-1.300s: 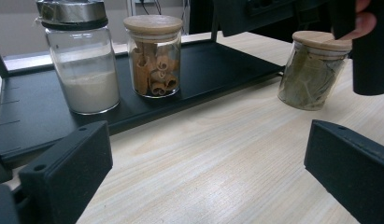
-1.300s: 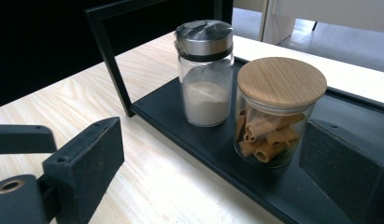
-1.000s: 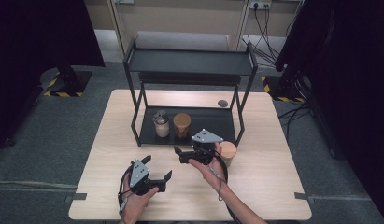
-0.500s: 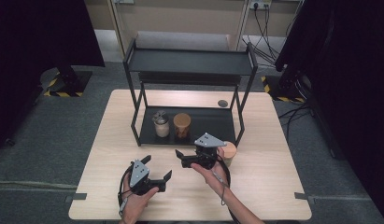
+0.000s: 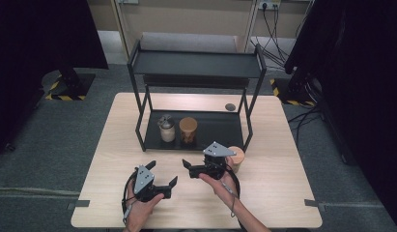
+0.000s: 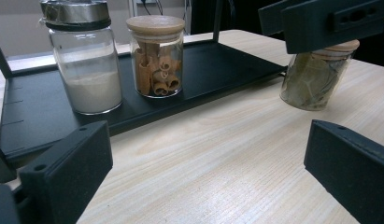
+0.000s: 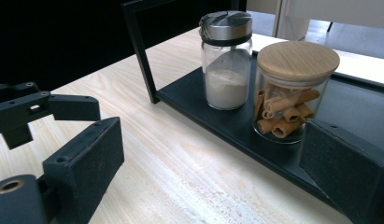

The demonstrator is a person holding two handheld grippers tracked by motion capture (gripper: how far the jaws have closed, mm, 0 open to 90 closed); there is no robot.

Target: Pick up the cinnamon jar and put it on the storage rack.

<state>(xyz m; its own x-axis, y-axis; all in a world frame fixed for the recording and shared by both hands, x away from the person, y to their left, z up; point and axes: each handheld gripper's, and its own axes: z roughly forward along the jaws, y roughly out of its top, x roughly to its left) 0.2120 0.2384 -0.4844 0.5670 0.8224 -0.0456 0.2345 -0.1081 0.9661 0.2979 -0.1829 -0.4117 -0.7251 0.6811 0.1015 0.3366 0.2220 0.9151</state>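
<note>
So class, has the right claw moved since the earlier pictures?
Yes. The right claw has slipped slightly back from the rack, toward the person, exposing more of the jar beside it.

Even indoor light, dark surroundings

Pale wooden table [image 5: 283, 203], light-grained, standing on grey carpet [image 5: 51, 159]. On its far half, a black two-tier metal rack [image 5: 196, 65]. On the rack's low tray [image 6: 35, 105]: a steel-capped jar of white powder [image 6: 84, 60] and, just beside it, a wood-lidded jar of cinnamon sticks [image 6: 157, 58]. Directly on the tabletop, near the rack's right front leg, a wood-lidded jar of dried leaves [image 6: 313, 79]. Small dark disc [image 5: 230, 107] by the far edge.
</note>
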